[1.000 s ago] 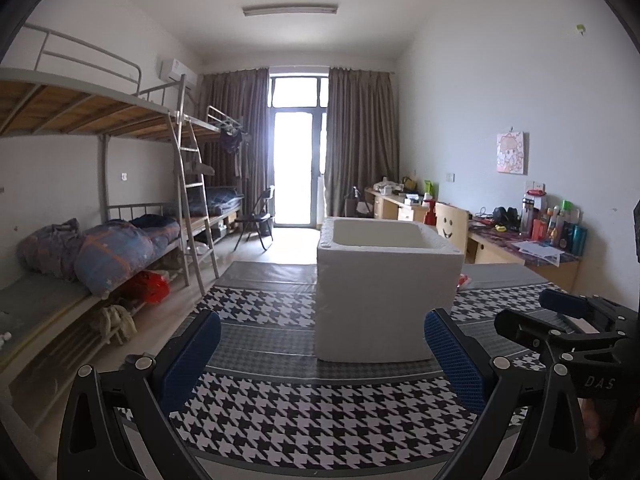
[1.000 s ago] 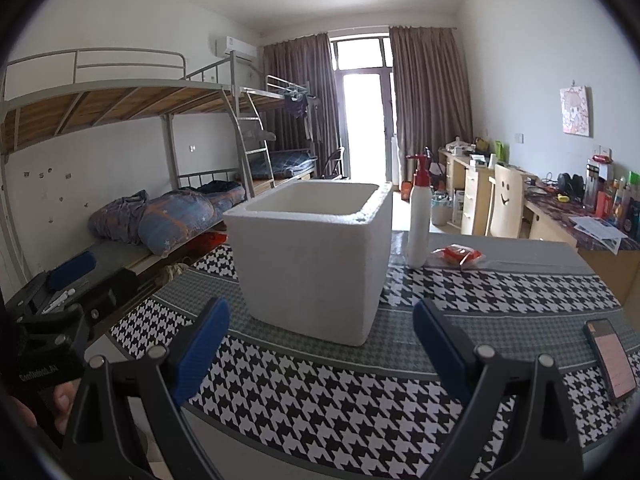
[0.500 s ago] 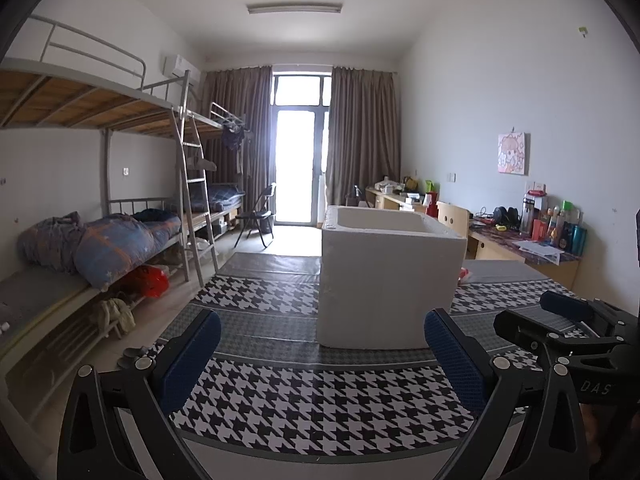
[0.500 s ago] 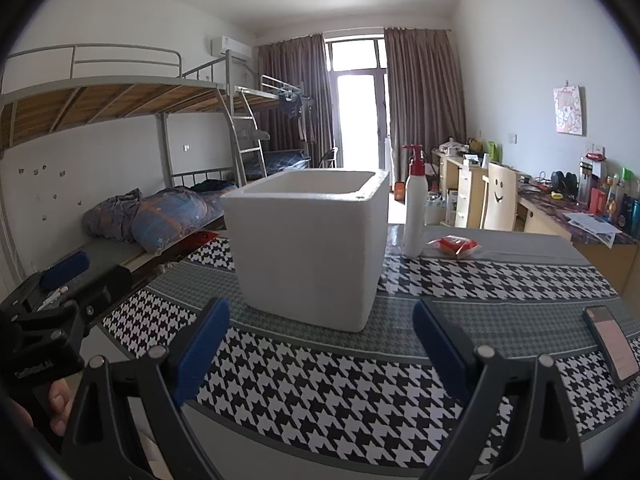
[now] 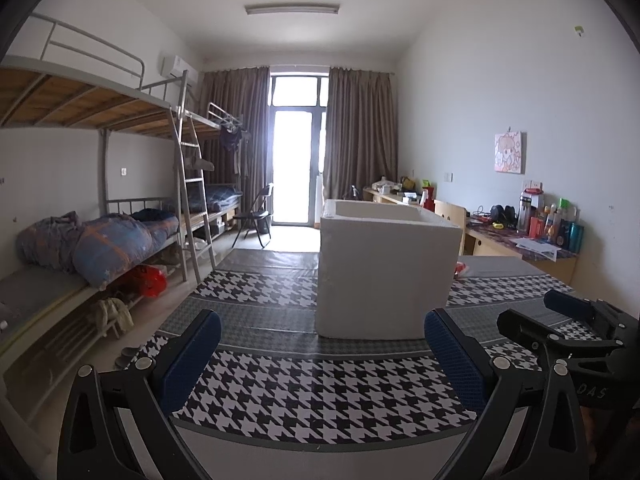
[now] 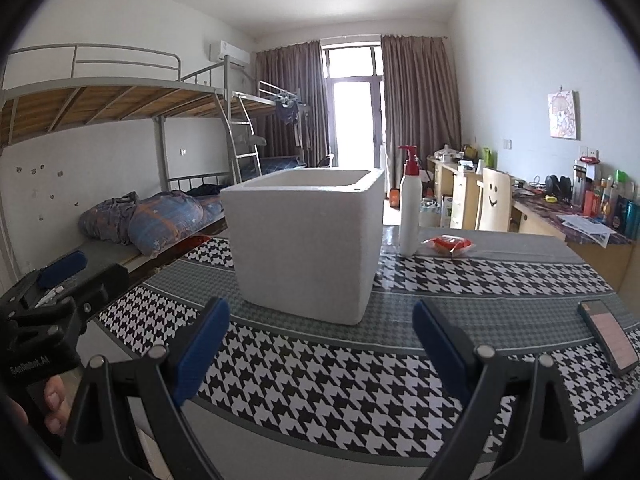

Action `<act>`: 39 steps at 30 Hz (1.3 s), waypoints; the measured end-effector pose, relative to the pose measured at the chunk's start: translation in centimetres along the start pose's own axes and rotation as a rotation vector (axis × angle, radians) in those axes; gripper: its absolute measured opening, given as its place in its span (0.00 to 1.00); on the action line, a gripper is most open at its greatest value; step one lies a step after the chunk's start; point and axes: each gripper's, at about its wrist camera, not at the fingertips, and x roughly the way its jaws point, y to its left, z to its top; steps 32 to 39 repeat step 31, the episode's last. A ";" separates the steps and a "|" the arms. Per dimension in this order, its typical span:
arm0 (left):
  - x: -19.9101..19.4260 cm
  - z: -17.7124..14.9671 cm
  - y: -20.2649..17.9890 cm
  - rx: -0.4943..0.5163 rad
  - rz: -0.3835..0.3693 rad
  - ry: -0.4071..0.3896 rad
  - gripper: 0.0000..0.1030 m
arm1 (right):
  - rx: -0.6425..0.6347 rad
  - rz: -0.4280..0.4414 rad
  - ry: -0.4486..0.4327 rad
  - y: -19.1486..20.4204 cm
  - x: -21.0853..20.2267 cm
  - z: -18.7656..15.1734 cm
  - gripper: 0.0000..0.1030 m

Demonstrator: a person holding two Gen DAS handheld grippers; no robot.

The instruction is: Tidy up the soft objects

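Both the left gripper [image 5: 320,354] and right gripper [image 6: 320,340] hover with fingers spread, holding nothing, near the foam box [image 6: 304,240] on the desk [image 6: 320,384]. Nothing collected yet, I judge; next: reach the red packet [image 6: 450,245] far right, by the pump bottle [image 6: 410,208]

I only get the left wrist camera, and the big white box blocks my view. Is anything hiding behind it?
Observer: Yes, a white pump bottle with a red top stands upright by the far right corner of the white box.
Operator: Anything lying closer to me?
Observer: A phone lies flat, screen up, to the right of the right gripper.
Operator: Is that gripper holding something?
Observer: No, its jaws are wide open with nothing between them.
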 end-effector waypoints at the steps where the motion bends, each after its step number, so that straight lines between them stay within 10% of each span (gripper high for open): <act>1: 0.0 -0.1 0.0 0.000 0.000 0.000 0.99 | -0.001 -0.006 -0.004 0.0 0.0 -0.2 0.92; 39: -0.1 -0.7 -1.1 0.017 -0.029 0.014 0.99 | 0.001 -0.017 -0.013 -0.5 -0.2 -0.7 0.92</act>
